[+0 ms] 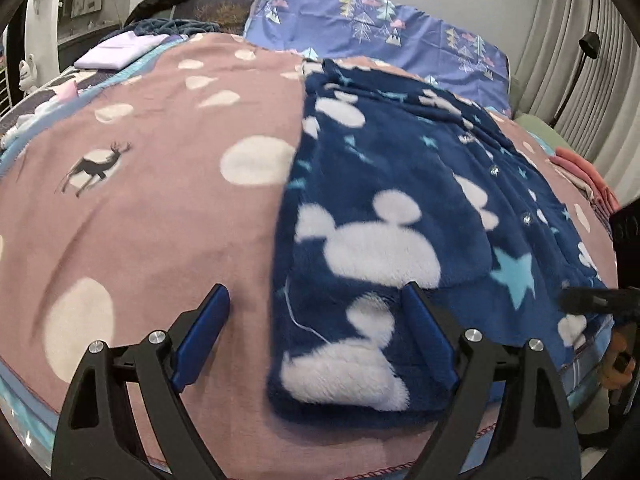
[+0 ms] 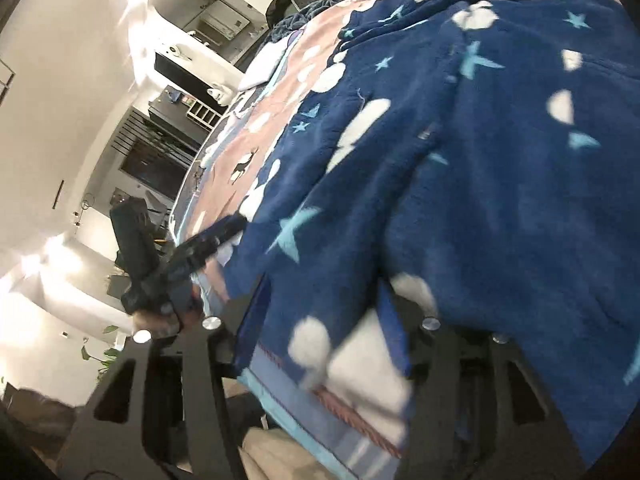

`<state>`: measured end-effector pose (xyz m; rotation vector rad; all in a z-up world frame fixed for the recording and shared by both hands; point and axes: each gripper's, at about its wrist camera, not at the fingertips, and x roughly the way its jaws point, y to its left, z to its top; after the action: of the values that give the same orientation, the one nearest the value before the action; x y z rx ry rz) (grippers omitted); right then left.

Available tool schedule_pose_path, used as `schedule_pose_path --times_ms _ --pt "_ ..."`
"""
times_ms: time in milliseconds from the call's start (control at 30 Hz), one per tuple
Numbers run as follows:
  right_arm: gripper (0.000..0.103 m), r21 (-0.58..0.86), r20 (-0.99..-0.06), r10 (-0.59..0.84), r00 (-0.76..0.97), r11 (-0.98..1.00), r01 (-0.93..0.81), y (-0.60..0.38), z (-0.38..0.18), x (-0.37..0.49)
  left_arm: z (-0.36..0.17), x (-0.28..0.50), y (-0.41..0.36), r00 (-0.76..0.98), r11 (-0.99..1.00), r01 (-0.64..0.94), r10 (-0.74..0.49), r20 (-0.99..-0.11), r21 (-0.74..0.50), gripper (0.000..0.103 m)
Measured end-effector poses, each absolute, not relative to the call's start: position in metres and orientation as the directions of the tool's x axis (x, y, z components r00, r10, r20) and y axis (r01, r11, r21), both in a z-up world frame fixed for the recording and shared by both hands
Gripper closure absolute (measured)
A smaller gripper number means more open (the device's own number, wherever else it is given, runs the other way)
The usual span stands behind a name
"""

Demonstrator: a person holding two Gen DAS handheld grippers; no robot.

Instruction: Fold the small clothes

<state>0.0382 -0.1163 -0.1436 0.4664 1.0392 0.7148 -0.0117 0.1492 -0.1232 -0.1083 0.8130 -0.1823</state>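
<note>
1. The garment (image 1: 384,208) is a fluffy navy fleece piece printed with white mouse-head shapes and light-blue stars.
2. It lies spread flat on the pink spotted blanket (image 1: 160,216), on the right half, reaching from near the front edge back toward the pillow end.
3. A row of small snap buttons runs along its right part.
4. Its near hem is bunched and lifted at the blanket's front edge (image 2: 344,344).

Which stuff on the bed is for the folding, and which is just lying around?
For the folding:
- dark blue fleece garment with white blobs and stars
- left gripper, open at its near corner
- right gripper, shut on its edge

Just lying around:
- pink spotted blanket with a deer
- lilac folded cloth
- blue tree-print pillow
- pink folded clothes
</note>
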Motion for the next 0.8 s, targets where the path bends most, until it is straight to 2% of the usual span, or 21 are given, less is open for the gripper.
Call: schedule_pose_path --times_ms 100,200,267,367,433,533,567,600,733,800 --pt "0.098 0.677 -0.554 0.741 0.379 0.666 -0.314 -0.129 -0.121 0.026 -0.122 -0.015 0.150 0.677 0.974 0.120 -0.222 -0.702 -0.193 0.015" --pt "0.098 0.648 -0.538 0.725 0.430 0.682 -0.339 -0.148 -0.096 0.011 -0.121 -0.016 0.157 0.672 0.961 0.132 -0.267 -0.690 -0.243 0.015" --pt "0.098 0.638 -0.552 0.707 0.442 0.699 -0.323 -0.157 -0.096 0.010 -0.123 -0.015 0.158 0.669 0.953 0.137 -0.290 -0.684 -0.269 0.015" --pt "0.094 0.570 -0.644 0.611 0.461 0.785 -0.244 -0.165 -0.114 0.014 -0.126 -0.013 0.157 0.669 0.953 0.142 -0.293 -0.684 -0.269 0.015" --pt "0.093 0.581 -0.662 0.602 0.447 0.789 -0.201 -0.179 -0.126 0.009 -0.126 -0.016 0.153 0.666 0.954 0.161 -0.295 -0.685 -0.254 0.021" --pt "0.077 0.622 -0.614 0.605 0.507 0.766 -0.160 -0.215 -0.118 -0.005 -0.125 -0.020 0.154 0.655 0.947 0.191 -0.319 -0.685 -0.258 0.035" --pt "0.067 0.625 -0.598 0.583 0.550 0.769 -0.135 -0.231 -0.112 -0.010 -0.124 -0.021 0.154 0.650 0.941 0.202 -0.335 -0.682 -0.270 0.039" --pt "0.062 0.630 -0.582 0.544 0.604 0.772 -0.088 -0.256 -0.107 -0.018 -0.124 -0.021 0.155 0.642 0.935 0.214 -0.354 -0.680 -0.284 0.045" --pt "0.062 0.623 -0.638 0.392 0.663 0.769 0.144 -0.326 -0.118 -0.034 -0.124 -0.019 0.154 0.625 0.924 0.226 -0.381 -0.681 -0.308 0.048" --pt "0.062 0.698 -0.627 0.459 0.630 0.689 0.192 -0.344 -0.142 -0.038 -0.125 -0.018 0.156 0.619 0.916 0.221 -0.396 -0.678 -0.334 0.047"
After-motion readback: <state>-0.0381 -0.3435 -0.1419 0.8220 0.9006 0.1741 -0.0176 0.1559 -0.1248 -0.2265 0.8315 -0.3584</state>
